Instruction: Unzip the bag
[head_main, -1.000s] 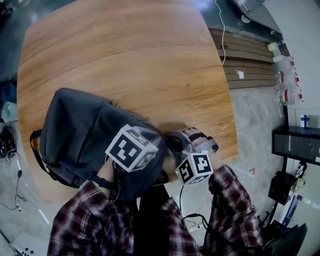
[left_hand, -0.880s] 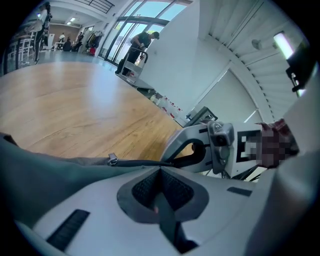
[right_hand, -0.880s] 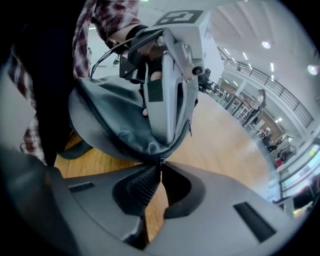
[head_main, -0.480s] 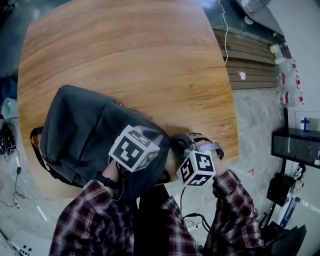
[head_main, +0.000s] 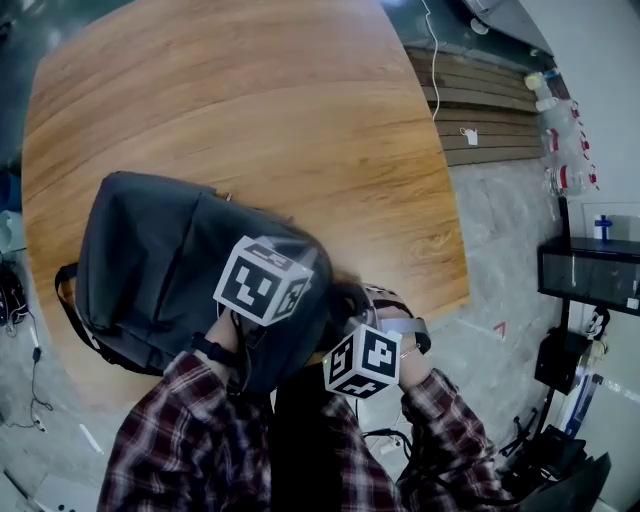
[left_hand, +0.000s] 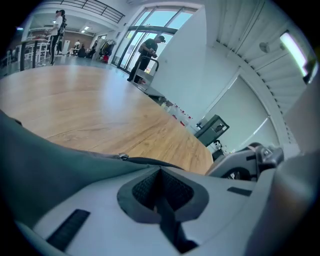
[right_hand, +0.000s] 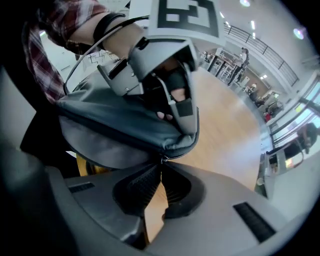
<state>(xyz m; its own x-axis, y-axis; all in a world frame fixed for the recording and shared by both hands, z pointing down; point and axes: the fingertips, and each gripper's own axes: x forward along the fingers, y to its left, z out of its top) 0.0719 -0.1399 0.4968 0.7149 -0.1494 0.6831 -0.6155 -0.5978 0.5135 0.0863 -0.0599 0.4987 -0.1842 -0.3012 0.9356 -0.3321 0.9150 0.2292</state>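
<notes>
Pinching the zip pull between the closed tips of the right gripper, at the near right corner of the backpack. Holding with the left gripper as well, jaws together, apparently on fabric of that same corner, just above the pull. Find the backpack lying flat at the near edge of the wooden table, long axis running off to the left. Trace the zip seam from the pull leftward along the bag's rim. Expect to draw along that line; keep the pull in line with the seam.
</notes>
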